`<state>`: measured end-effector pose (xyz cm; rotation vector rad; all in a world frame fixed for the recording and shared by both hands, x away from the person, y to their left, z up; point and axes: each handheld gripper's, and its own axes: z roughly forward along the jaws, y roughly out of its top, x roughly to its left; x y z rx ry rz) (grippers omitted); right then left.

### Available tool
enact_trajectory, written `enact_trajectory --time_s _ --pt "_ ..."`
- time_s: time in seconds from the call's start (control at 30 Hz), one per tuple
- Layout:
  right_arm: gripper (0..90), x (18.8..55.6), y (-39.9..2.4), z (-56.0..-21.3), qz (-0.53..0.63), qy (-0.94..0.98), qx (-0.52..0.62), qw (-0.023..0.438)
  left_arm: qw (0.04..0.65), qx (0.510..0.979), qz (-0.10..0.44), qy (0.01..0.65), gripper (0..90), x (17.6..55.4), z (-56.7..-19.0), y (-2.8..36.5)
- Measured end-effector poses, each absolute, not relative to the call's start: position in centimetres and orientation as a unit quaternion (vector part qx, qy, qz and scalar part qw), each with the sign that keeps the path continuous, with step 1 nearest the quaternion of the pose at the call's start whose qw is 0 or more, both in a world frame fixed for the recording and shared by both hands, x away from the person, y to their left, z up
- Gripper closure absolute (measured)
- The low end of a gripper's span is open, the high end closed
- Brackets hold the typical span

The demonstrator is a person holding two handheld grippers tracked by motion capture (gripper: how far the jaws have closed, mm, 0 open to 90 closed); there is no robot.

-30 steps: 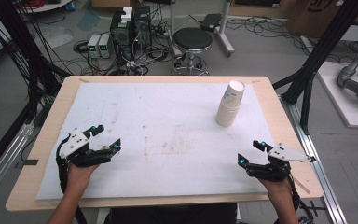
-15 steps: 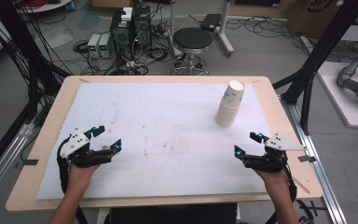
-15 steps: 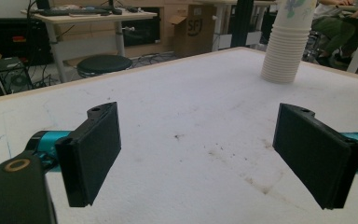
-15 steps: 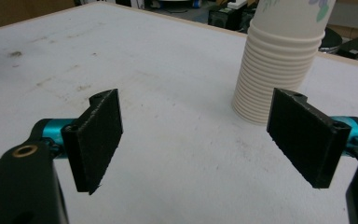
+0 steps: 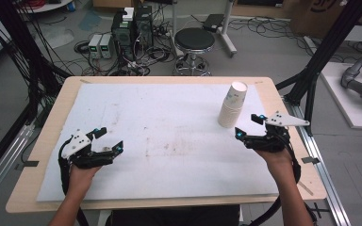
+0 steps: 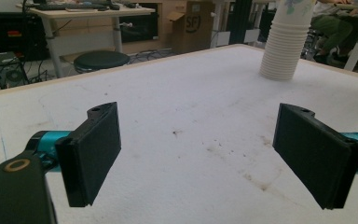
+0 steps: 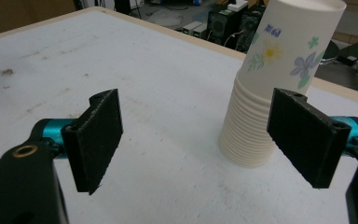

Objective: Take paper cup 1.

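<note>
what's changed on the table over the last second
The right gripper has moved forward and a little inward, closing on the stack of paper cups; its fingers are open and hold nothing. The left gripper, also open, the stack and the white mat stayed put.

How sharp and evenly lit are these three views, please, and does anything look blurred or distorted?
High view: even, soft light, slightly grainy, stack of paper cups leaning from wide-angle distortion. Left gripper view: near pads soft, table sharper. Right gripper view: the stack's floral print reads clearly, no glare.
</note>
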<state>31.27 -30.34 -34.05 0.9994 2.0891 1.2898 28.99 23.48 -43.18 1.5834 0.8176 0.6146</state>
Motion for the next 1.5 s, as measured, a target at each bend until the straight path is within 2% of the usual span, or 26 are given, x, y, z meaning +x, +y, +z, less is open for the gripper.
enact_trajectory --time_s 0.3,0.83,1.23,1.37,1.43,1.5 --pt "18.6 34.9 -29.9 -31.7 0.455 0.770 0.371 0.251 0.588 0.682 0.259 0.350 15.1 29.1 -43.3 23.3" --pt "18.6 40.9 -30.5 -30.3 0.414 0.773 0.416 0.242 0.589 0.682 0.253 0.352 15.1 29.4 -43.5 23.4" --pt "18.7 44.9 -29.1 -31.2 0.379 0.784 0.440 0.218 0.588 0.683 0.250 0.354 15.1 29.6 -43.6 23.5" --pt "21.6 45.7 -28.8 -31.7 0.381 0.784 0.442 0.210 0.588 0.682 0.250 0.355 15.1 29.6 -43.6 23.6" --pt "27.8 45.8 -28.7 -31.8 0.377 0.787 0.442 0.206 0.588 0.682 0.250 0.356 15.1 29.6 -43.7 23.6" --pt "30.3 45.9 -28.7 -31.9 0.375 0.787 0.444 0.206 0.589 0.681 0.249 0.357 15.1 29.6 -43.7 23.6"
